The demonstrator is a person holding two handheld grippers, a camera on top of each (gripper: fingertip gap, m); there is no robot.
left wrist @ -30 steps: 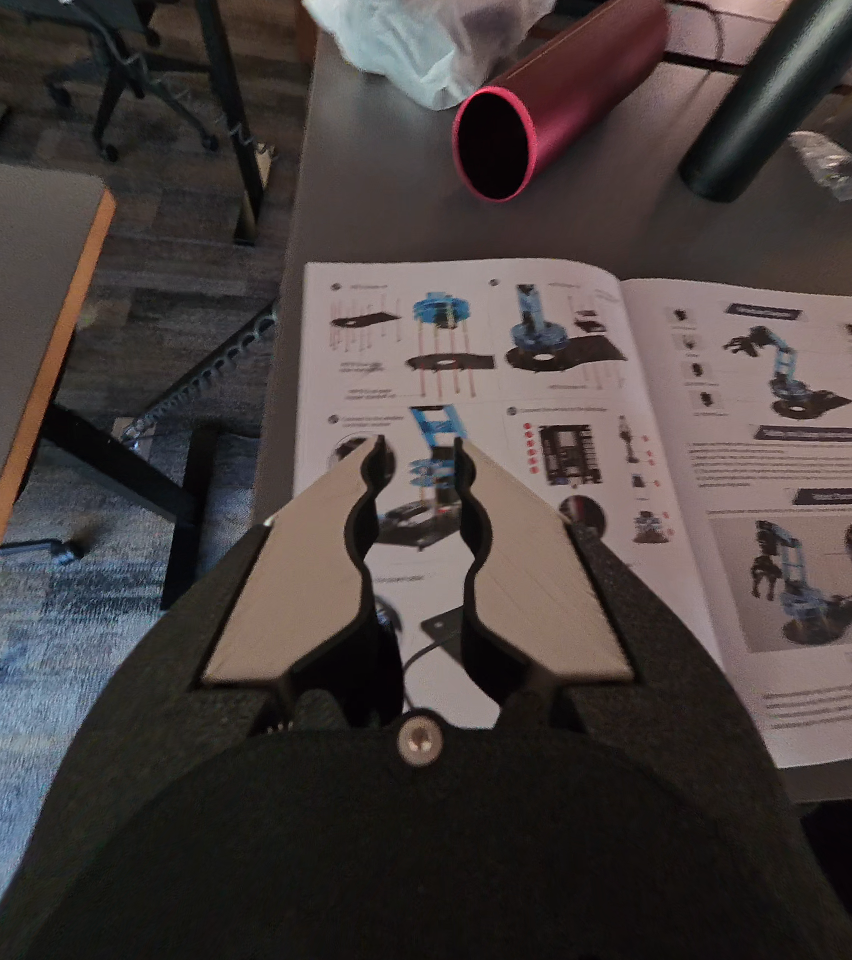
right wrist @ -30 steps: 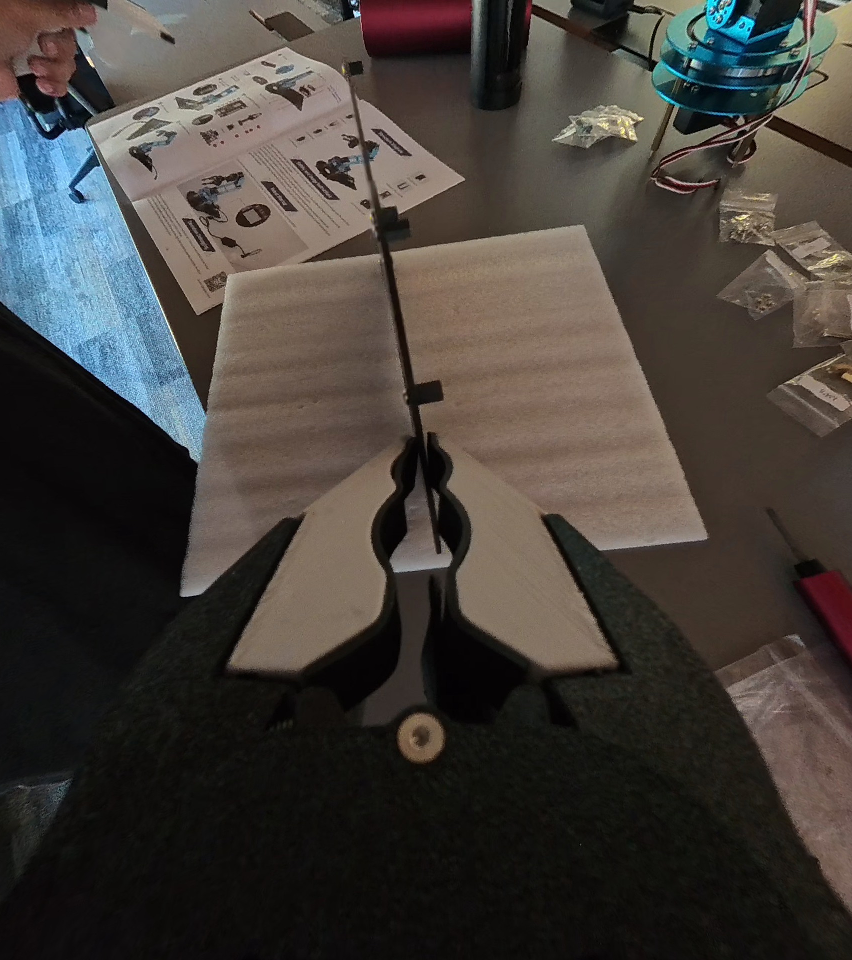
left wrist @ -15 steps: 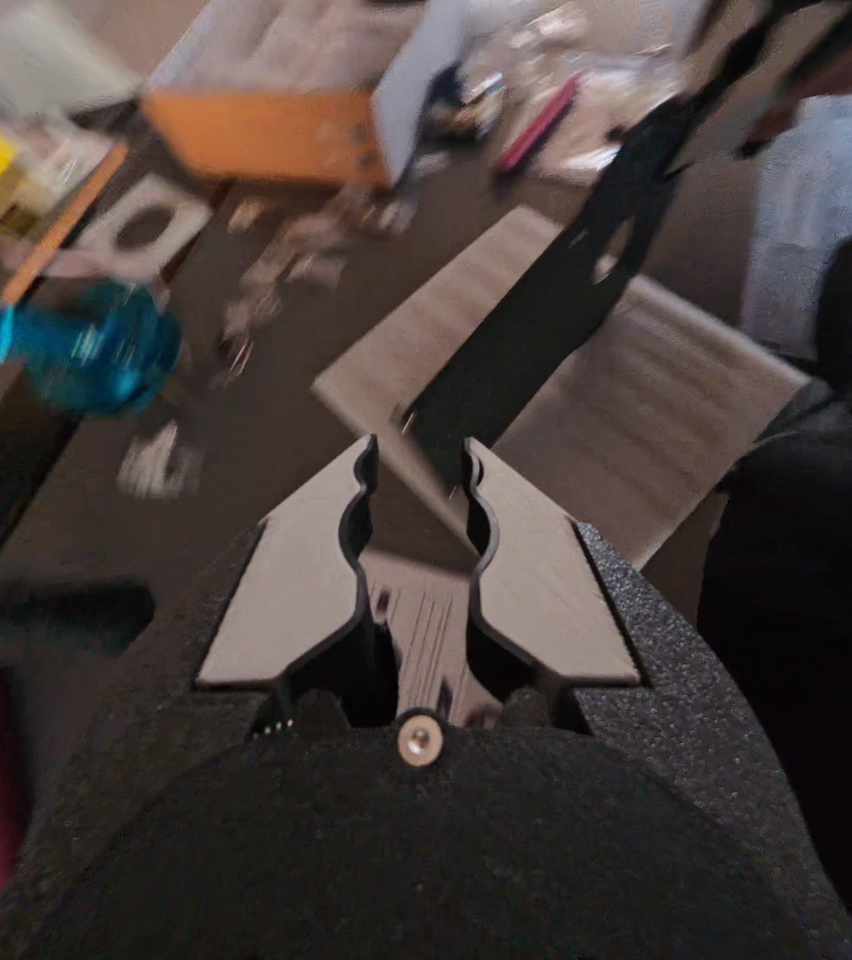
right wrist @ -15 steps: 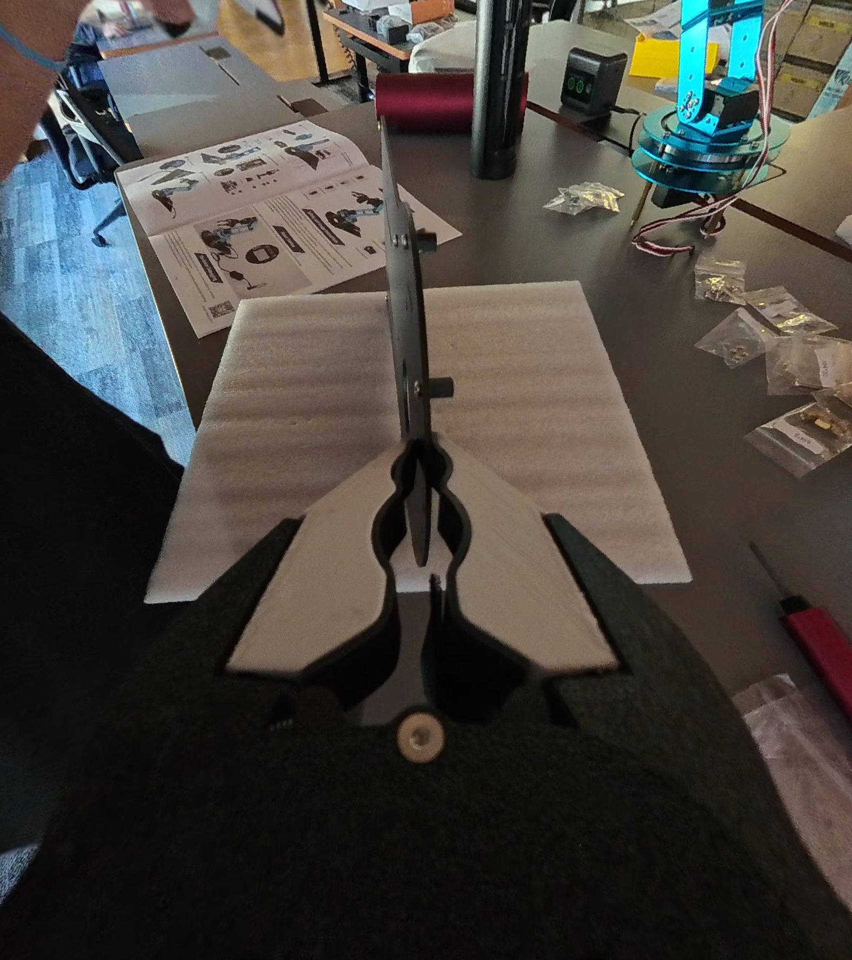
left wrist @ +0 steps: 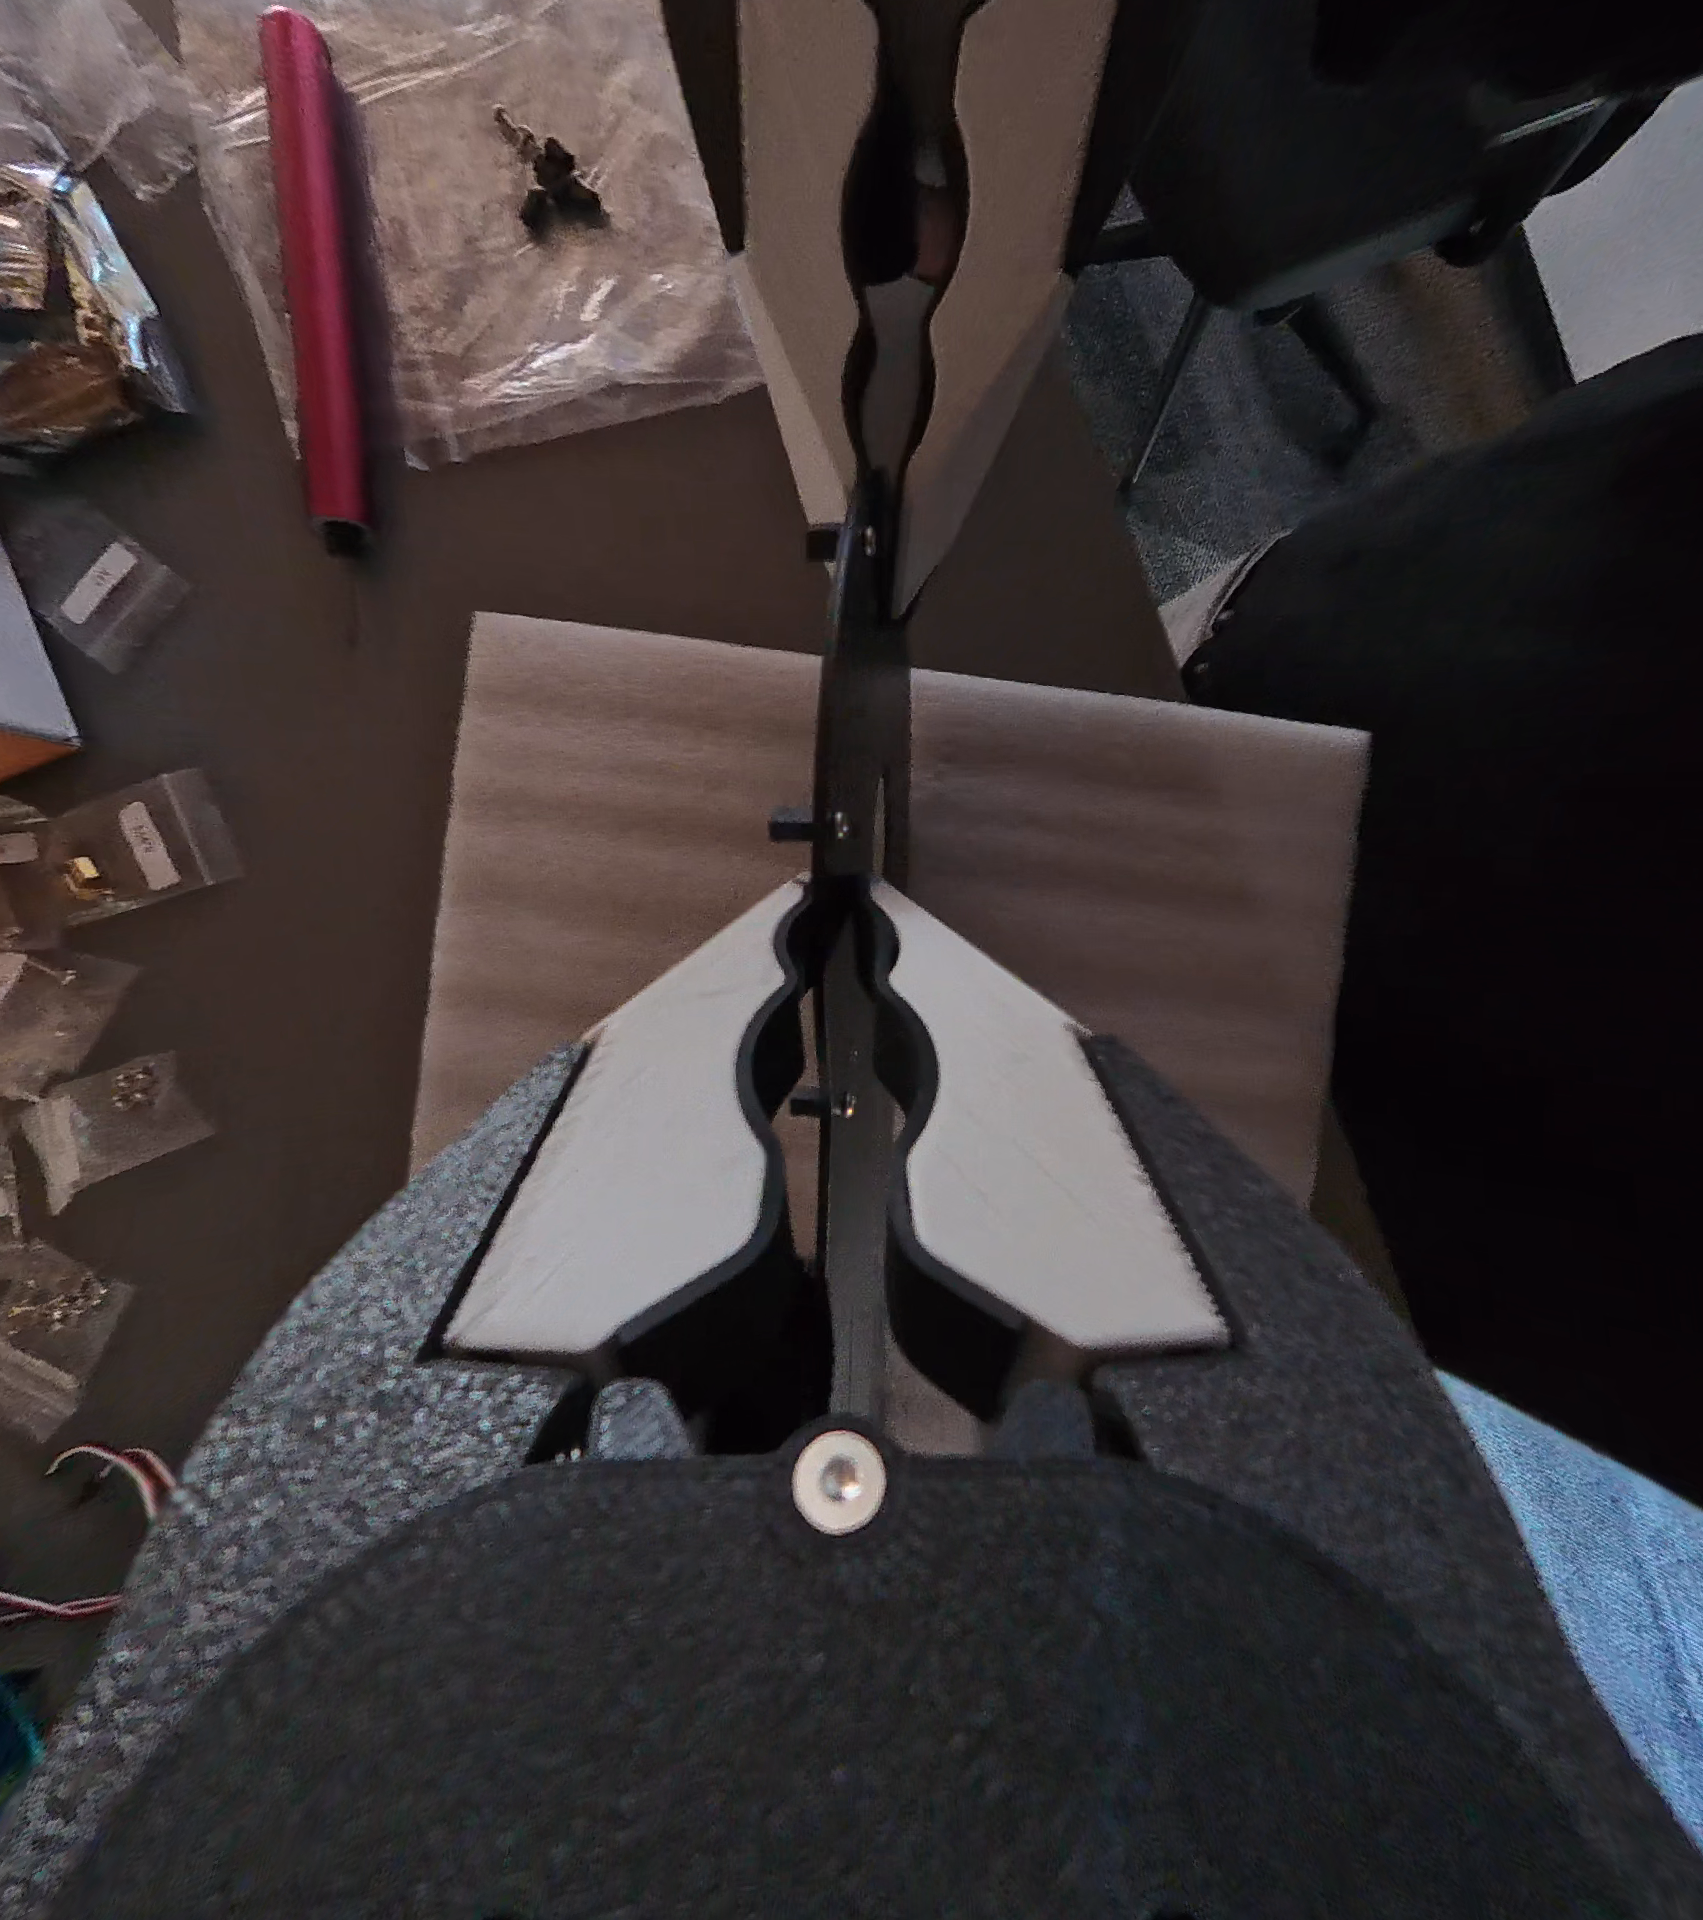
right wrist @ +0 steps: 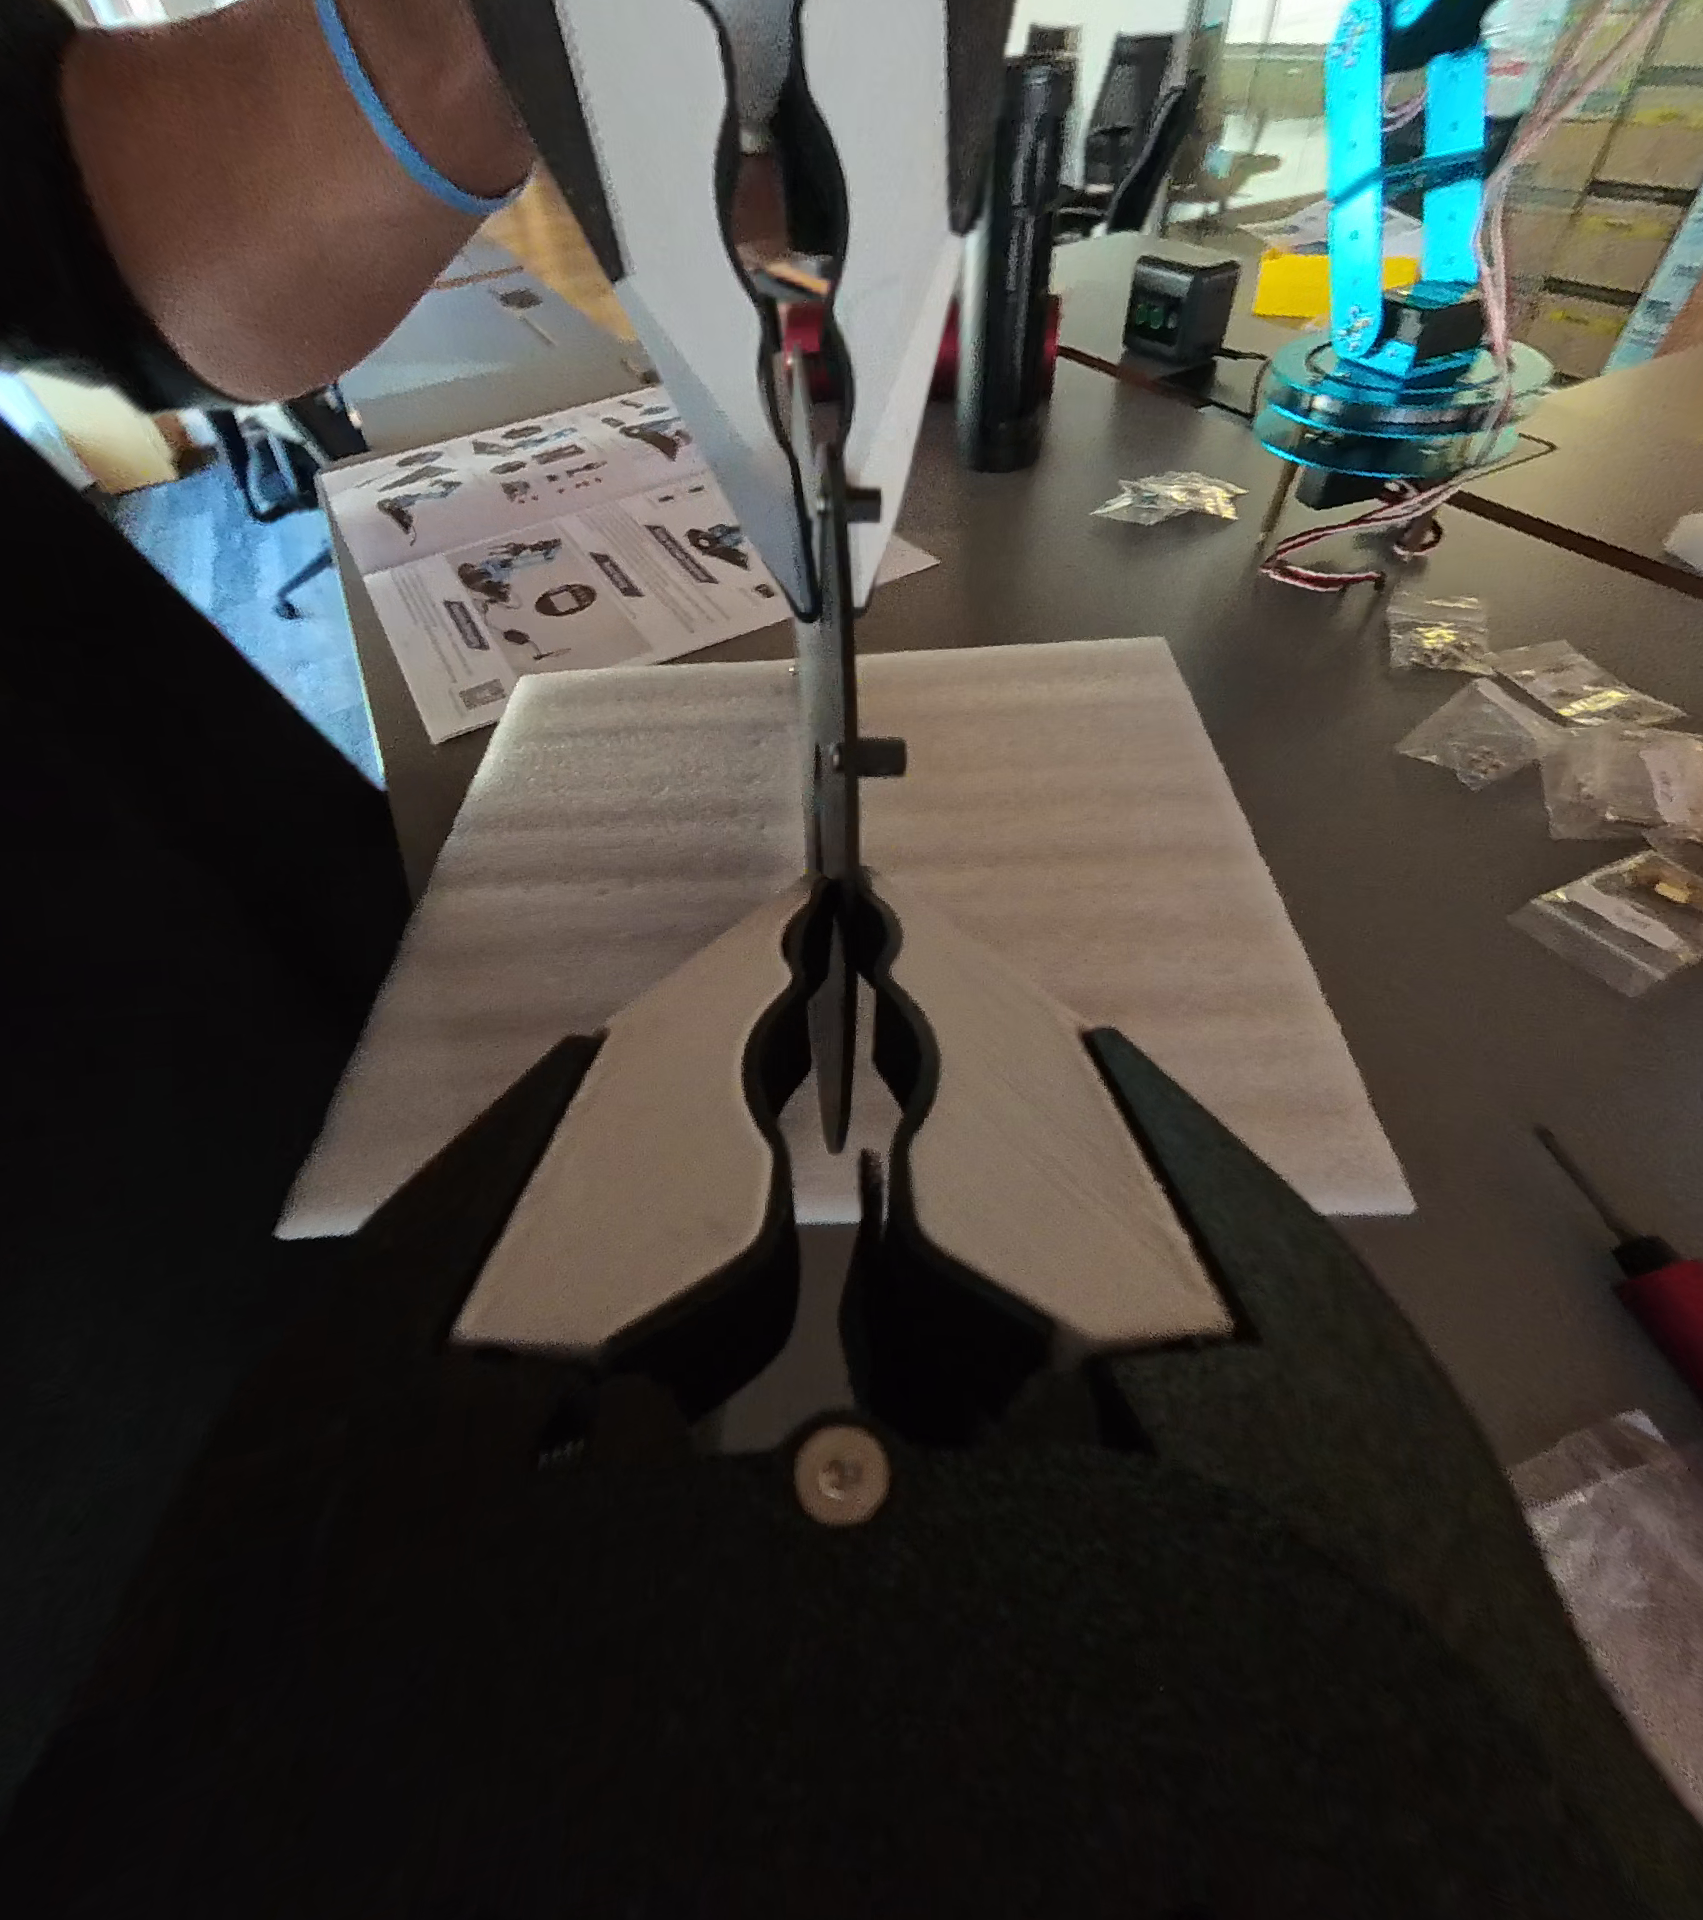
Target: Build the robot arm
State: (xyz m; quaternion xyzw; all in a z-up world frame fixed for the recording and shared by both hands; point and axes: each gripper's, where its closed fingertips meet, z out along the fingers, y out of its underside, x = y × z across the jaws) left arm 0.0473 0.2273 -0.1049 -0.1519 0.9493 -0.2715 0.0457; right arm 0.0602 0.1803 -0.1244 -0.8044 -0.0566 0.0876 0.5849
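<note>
A thin black plate (left wrist: 857,748) hangs edge-up in the air above the foam sheet (left wrist: 618,790), carried at both ends. The left gripper (left wrist: 839,896) has its jaws pressed together on the near end of it, and the right gripper (right wrist: 839,896) is likewise clamped on the opposite end, so the two face each other along the plate. Small studs stick out from its side. Held this way, I'd judge both grips must stay level and in line, or the plate will twist or slip. Around the foam on the dark table (right wrist: 1449,1091) lie a booklet (right wrist: 535,561), parts bags (left wrist: 78,1039), a red-handled tool (left wrist: 317,270) and a blue arm model (right wrist: 1398,343).
</note>
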